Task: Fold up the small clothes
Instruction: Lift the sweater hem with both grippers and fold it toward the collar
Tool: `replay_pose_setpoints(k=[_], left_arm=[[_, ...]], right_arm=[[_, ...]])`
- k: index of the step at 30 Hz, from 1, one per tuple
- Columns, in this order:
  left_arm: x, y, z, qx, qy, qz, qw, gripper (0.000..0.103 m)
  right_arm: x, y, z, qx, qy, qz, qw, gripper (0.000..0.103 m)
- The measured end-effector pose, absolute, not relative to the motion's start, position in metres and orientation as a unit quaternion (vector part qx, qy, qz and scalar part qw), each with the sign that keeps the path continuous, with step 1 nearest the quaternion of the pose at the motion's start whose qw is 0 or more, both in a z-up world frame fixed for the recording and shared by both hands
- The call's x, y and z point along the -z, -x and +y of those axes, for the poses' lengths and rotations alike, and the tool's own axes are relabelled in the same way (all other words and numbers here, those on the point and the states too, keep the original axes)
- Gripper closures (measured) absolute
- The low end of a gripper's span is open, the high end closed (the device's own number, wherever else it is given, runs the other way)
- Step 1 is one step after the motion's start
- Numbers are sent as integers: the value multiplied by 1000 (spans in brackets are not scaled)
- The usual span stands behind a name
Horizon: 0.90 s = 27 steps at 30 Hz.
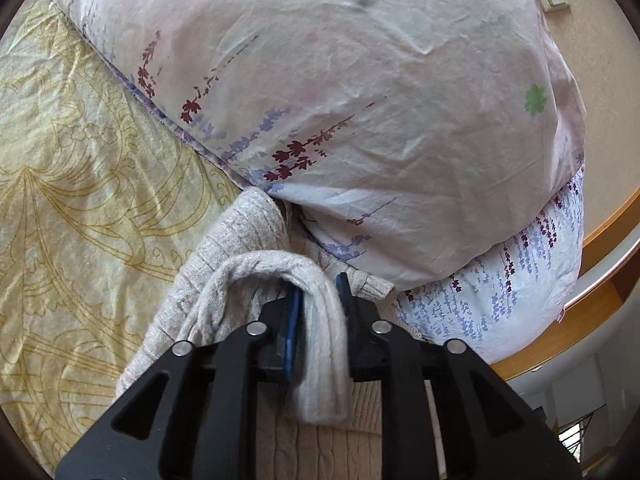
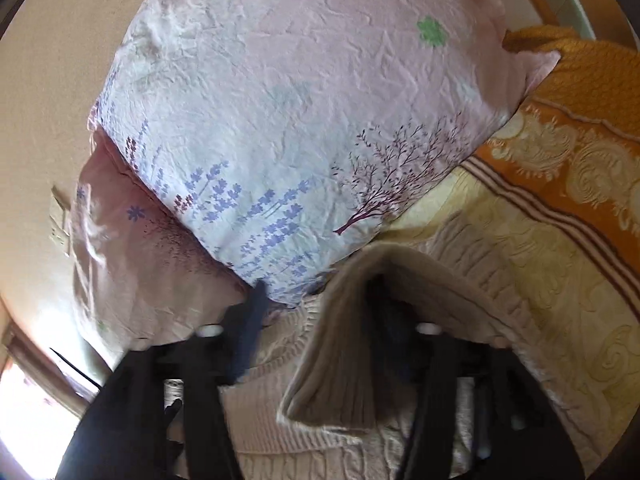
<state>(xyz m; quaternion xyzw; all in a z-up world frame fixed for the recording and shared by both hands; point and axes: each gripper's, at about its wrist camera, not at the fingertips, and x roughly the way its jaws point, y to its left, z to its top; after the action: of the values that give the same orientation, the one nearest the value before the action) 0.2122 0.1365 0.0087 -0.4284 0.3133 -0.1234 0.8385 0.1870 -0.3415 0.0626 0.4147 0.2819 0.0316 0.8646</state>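
A cream cable-knit sweater [image 1: 224, 264] lies on the yellow patterned bedspread [image 1: 80, 168], its far edge against the floral pillows. My left gripper [image 1: 318, 292] is shut on a thick ribbed fold of the sweater [image 1: 324, 344], which loops over the left finger and hangs between the blue pads. In the right wrist view my right gripper [image 2: 316, 292] stands wide open; a ribbed flap of the sweater [image 2: 352, 340] drapes over the right finger and hides it, while the left finger [image 2: 252, 320] is bare. The view is blurred.
Two stacked floral pillows [image 1: 340, 100] fill the space just ahead; the upper pillow [image 2: 288, 120] also shows in the right wrist view. A wooden bed frame [image 1: 592, 280] runs at the right. An orange patterned blanket [image 2: 580, 120] lies to the right. The beige wall [image 2: 60, 80] is behind.
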Motion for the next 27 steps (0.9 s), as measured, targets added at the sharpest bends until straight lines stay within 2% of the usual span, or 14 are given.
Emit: replay_pose_setpoints(k=[1,3,5,6,8,9,11,16,19,20,21,23,25,27], left_arm=[[-9,-212,137,132,435,309,835,73],[-13,-208,138,153,444,292,833,56],[-19,-203,137,169,446,273,835,34],[-22,-202,136,172,442,269,838,31],[-25,-202,132,172,426,280,843,28],[-26,-203,130,174,418,291,843,28],[-29,-204,122,169,391,319,847,29],[-37,-193,104,140,312,383,858,35],[-37,-188,97,126,281,397,865,48],[-35,-188,96,121,279,402,864,57],[-31,-188,97,118,281,406,862,63],[-25,-193,99,114,288,419,853,84],[-21,-203,102,123,307,424,843,93],[-21,-221,107,145,346,413,830,94]], right_arm=[[-61,-186,-342,-40,-427,278,859,15],[-62,-185,-341,-66,-439,276,853,16],[-63,-186,-338,-72,-432,284,853,16],[-62,-188,-336,-73,-423,299,853,16],[-61,-194,-326,-56,-384,355,850,29],[-61,-197,-322,-35,-354,383,852,32],[-67,-195,-308,2,-278,428,860,47],[-80,-185,-300,7,-235,452,860,60],[-72,-186,-303,16,-227,471,852,71],[-66,-185,-308,18,-226,477,849,83],[-64,-185,-309,18,-228,476,849,88],[-65,-188,-316,10,-245,461,853,91],[-72,-190,-321,-8,-277,427,861,92],[-72,-195,-329,-42,-341,377,860,92]])
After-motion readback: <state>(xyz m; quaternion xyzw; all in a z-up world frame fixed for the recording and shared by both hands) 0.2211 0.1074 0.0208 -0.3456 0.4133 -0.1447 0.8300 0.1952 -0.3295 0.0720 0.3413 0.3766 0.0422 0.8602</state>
